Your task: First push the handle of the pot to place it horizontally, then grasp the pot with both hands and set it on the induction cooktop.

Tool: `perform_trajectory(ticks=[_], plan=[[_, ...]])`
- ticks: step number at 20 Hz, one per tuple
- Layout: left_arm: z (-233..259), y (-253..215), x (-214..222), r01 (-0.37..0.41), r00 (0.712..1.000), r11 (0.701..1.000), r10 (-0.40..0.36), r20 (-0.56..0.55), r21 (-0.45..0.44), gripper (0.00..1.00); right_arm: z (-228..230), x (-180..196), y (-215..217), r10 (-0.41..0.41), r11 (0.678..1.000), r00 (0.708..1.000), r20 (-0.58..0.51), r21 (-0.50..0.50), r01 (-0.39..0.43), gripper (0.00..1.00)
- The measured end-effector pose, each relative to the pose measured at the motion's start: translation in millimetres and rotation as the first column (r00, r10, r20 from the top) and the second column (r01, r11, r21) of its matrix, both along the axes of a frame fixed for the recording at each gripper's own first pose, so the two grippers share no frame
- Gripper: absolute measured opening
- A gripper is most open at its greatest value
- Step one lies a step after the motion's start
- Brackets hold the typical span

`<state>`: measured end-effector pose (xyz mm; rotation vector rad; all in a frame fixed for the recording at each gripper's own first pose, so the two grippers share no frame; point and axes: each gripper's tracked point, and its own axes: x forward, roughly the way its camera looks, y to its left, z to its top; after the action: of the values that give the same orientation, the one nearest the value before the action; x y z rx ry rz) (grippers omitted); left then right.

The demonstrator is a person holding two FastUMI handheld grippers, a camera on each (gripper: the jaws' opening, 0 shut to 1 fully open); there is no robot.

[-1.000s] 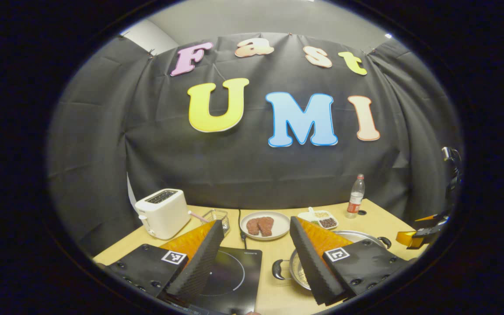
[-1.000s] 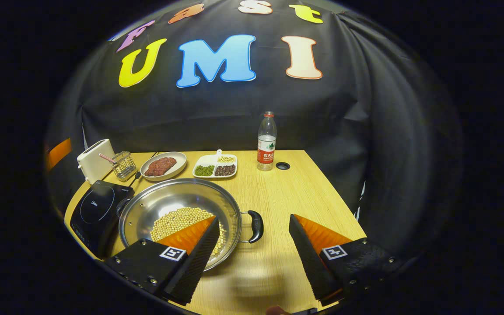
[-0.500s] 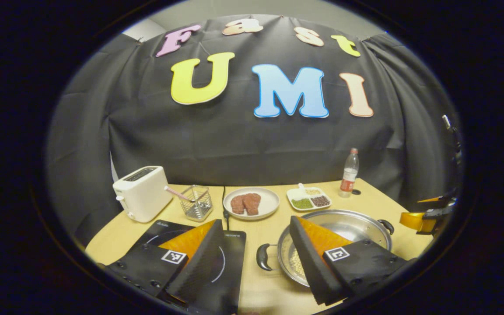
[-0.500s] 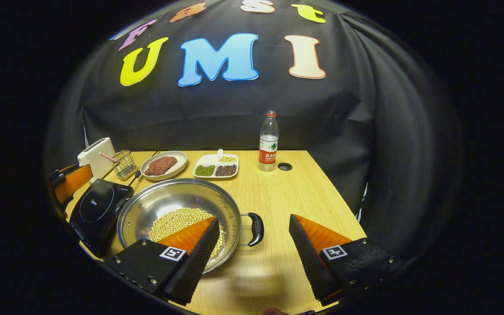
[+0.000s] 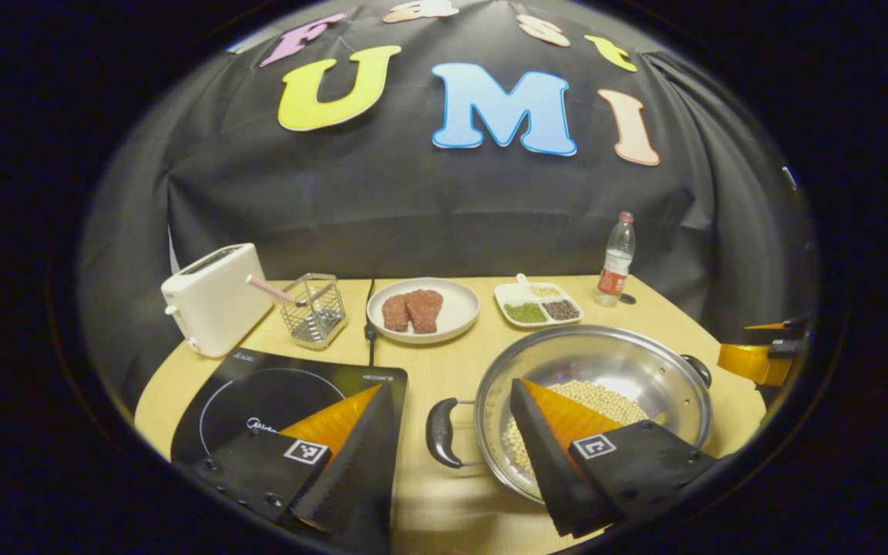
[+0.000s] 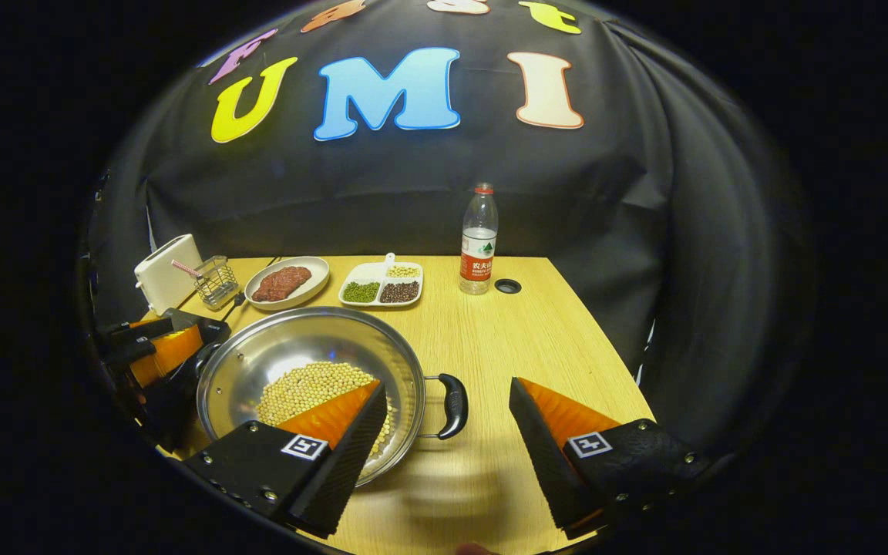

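On the table (image 5: 444, 362) in front of me sits the pot (image 5: 606, 370), a wide steel pan with pale beans (image 6: 313, 385) heaped in its bottom, resting on the wood just to the right of the induction cooktop (image 5: 259, 389) and not on it. From the left gripper view my left tool (image 5: 452, 447) hangs with its fingers spread wide and empty: one finger is over the near corner of the cooktop, the other over the pot's near rim, and the pot's black left handle (image 5: 438, 432) lies in the gap between them, untouched as far as I can tell. From the right gripper view my right tool (image 6: 448, 455) is likewise spread wide with nothing in it; one finger overlaps the pot's near rim, the other hangs over bare table, and the pot's right handle (image 6: 453, 405) lies between them, apart from both. Both handles point out sideways, level with the rim. At the back of the table stand a white toaster (image 5: 213, 308), a wire basket (image 5: 313, 312) with a pink straw, a plate of meat (image 5: 422, 310), a divided dish (image 5: 540, 302) of beans and a water bottle (image 6: 479, 250). At the left edge of the right gripper view I see the left tool again beside the pot.
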<state>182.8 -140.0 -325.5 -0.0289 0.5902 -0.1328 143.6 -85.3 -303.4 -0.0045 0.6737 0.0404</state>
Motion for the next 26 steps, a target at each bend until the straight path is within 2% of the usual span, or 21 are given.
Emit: perform_trajectory(ticks=[6,17,18,19,20,21,22,23,24,25,26], plan=[[-39,-13,-2,0.036,0.995,0.999,-0.036,-0.096,0.003,1.00,-16,10,4,0.001,1.000,0.999,-0.038,0.013,0.000,0.98],[-69,-13,7,0.014,0.987,0.999,-0.009,-0.161,0.034,1.00,-69,24,9,0.020,1.000,0.987,-0.162,0.017,-0.017,0.97],[-69,-13,7,0.013,0.987,0.999,-0.007,-0.161,0.036,0.98,-75,25,6,0.012,1.000,0.985,-0.172,0.011,-0.010,0.98],[-70,-12,7,0.012,0.987,0.999,-0.005,-0.162,0.040,0.97,-79,25,6,0.009,1.000,0.983,-0.184,0.016,-0.006,0.93],[-70,-12,7,0.012,0.987,0.999,-0.005,-0.163,0.044,0.96,-82,27,6,-0.001,1.000,0.982,-0.188,0.017,0.004,0.92],[-70,-12,8,0.014,0.987,0.999,-0.007,-0.163,0.045,0.95,-82,28,7,-0.006,1.000,0.982,-0.188,0.029,0.011,0.84],[-71,-12,8,0.011,0.986,0.999,-0.003,-0.166,0.049,0.88,-83,27,5,-0.008,0.999,0.982,-0.188,0.029,0.014,0.79],[-71,-9,8,0.006,0.986,0.999,0.003,-0.167,0.053,0.96,-83,27,8,-0.001,0.999,0.982,-0.186,0.038,0.008,0.78],[-72,-8,8,0.001,0.986,0.999,0.008,-0.166,0.053,0.91,-80,27,12,-0.001,0.999,0.983,-0.184,0.046,0.010,0.78],[-71,-7,8,-0.005,0.986,0.999,0.014,-0.164,0.053,0.86,-82,28,11,-0.004,0.999,0.983,-0.182,0.040,0.011,0.62],[-71,-6,8,-0.008,0.986,0.999,0.017,-0.165,0.051,0.83,-82,28,11,-0.006,0.999,0.983,-0.182,0.043,0.014,0.62]])
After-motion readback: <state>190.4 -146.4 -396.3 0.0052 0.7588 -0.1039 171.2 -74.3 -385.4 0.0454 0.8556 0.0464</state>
